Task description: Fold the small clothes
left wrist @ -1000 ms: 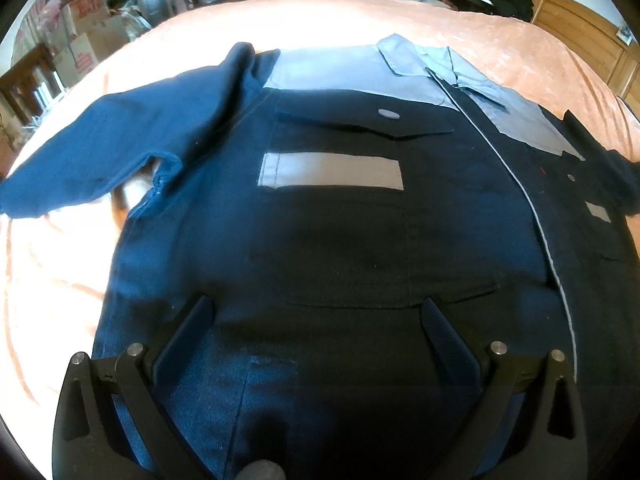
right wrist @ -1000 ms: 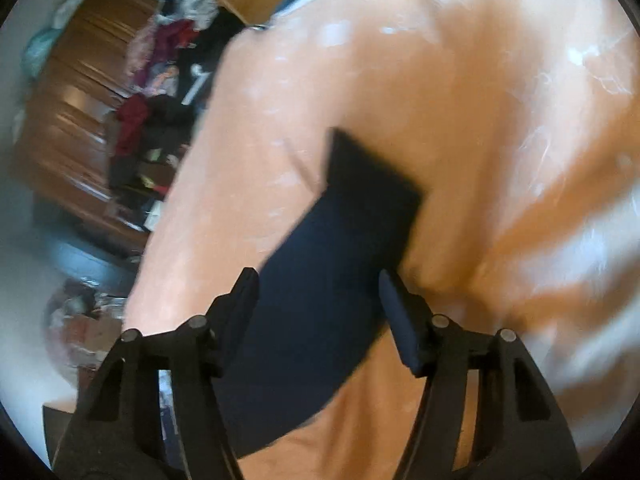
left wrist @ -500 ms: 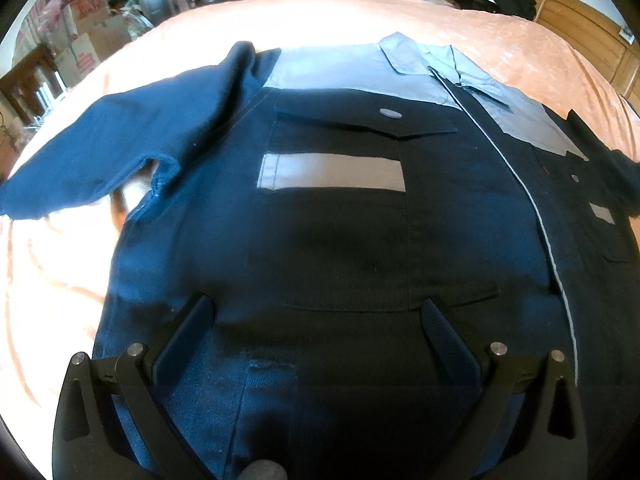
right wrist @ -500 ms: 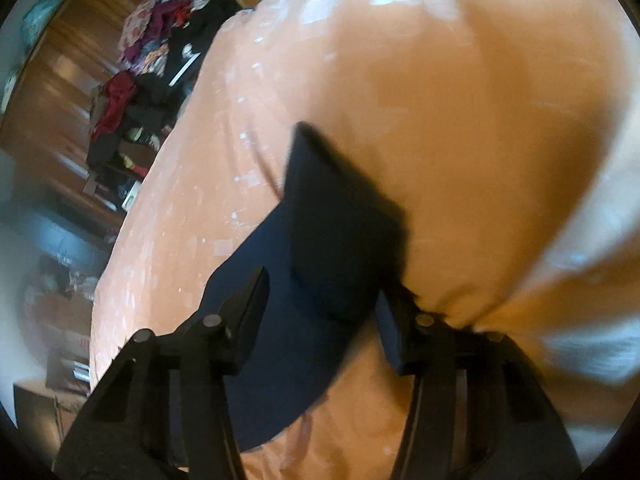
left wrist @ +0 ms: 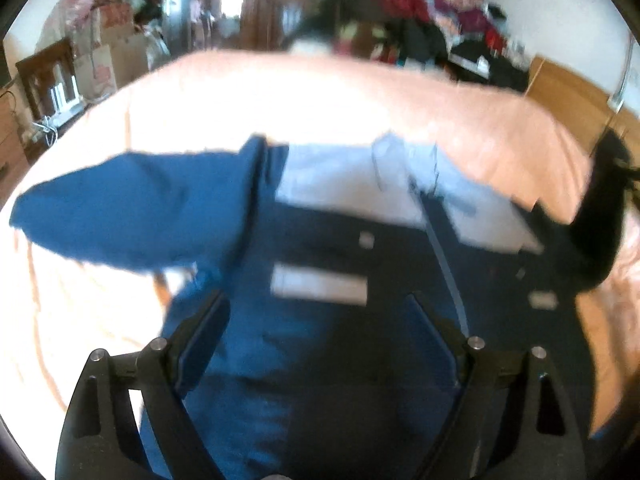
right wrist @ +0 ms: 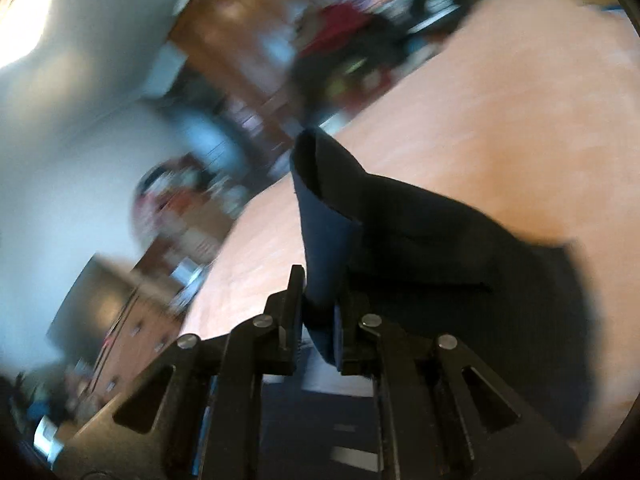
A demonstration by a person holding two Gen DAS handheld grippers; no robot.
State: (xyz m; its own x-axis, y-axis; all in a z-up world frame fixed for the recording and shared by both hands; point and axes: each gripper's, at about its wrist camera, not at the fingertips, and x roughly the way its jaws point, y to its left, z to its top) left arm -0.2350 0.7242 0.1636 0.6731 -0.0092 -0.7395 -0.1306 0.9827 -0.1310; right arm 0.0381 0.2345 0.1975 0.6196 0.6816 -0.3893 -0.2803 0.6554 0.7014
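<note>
My right gripper (right wrist: 318, 312) is clamped on the dark sleeve (right wrist: 332, 216) of the navy work jacket (left wrist: 320, 344), its cuff standing up at twelve o'clock from the fingers, off the peach bedspread (right wrist: 500, 100). My left gripper (left wrist: 320, 320) hangs over the jacket's front with its fingers spread wide and nothing between them. The jacket lies flat on the bed, grey yoke and collar (left wrist: 400, 164) at twelve o'clock, its other sleeve (left wrist: 132, 204) stretched toward nine. Both views are blurred.

No readable text, label or number on anything in view
</note>
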